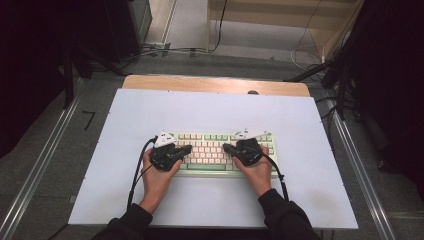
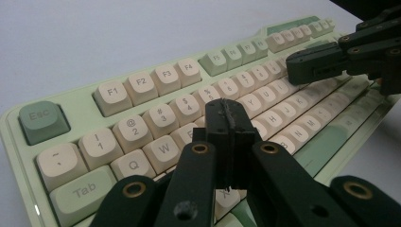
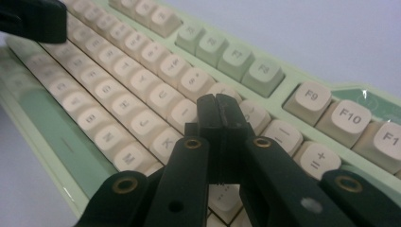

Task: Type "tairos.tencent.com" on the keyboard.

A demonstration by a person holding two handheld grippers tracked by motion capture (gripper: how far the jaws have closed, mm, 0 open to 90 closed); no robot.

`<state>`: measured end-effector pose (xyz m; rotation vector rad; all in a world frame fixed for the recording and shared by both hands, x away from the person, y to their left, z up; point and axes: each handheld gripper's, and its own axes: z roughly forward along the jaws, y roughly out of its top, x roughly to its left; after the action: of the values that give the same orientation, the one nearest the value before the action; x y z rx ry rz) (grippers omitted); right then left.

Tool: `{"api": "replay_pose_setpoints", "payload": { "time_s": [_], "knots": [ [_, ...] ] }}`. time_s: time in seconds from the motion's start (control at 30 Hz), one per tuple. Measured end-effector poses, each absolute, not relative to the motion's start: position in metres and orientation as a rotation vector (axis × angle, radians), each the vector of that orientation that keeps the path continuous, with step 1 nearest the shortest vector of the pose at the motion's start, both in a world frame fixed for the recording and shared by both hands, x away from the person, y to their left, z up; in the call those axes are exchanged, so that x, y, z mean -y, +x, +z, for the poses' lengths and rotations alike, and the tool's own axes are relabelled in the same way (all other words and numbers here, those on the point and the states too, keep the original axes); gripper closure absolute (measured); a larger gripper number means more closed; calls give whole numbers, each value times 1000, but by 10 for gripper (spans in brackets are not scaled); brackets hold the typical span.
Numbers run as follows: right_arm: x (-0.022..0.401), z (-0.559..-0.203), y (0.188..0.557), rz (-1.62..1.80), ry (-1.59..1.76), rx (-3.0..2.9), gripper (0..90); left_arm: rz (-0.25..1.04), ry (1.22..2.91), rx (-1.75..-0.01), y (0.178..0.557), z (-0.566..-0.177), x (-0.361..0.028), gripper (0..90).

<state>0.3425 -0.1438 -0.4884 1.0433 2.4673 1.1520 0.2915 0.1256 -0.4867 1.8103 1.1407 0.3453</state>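
A pale green keyboard (image 1: 210, 137) with cream and green keys lies on the white table top. My left gripper (image 1: 189, 148) hovers over its left half, jaws shut with nothing between them. In the left gripper view the shut tips (image 2: 227, 109) sit just above the letter rows near the keys (image 2: 161, 149). My right gripper (image 1: 224, 147) is over the right half, also shut and empty. In the right gripper view its tips (image 3: 218, 105) hang over the keyboard (image 3: 75, 137) below the function row. The two grippers point toward each other, a small gap apart. The right gripper (image 2: 302, 64) reaches in at the far right.
The white board (image 1: 150, 110) covers a wooden table (image 1: 215, 84). Metal rails (image 1: 45, 160) run along both sides. Cables and dark stands stand beyond the far edge. The tip of my left gripper (image 3: 33, 19) shows at the upper left.
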Motion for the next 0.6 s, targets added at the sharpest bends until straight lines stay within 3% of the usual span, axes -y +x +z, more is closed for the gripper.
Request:
{"api": "replay_pose_setpoints", "payload": {
  "time_s": [0.6],
  "knots": [
    [148, -479, 339, 1217, 1050, -2432, 876, 345, 1807, -1143, 291, -486, -128, 900]
  ]
}}
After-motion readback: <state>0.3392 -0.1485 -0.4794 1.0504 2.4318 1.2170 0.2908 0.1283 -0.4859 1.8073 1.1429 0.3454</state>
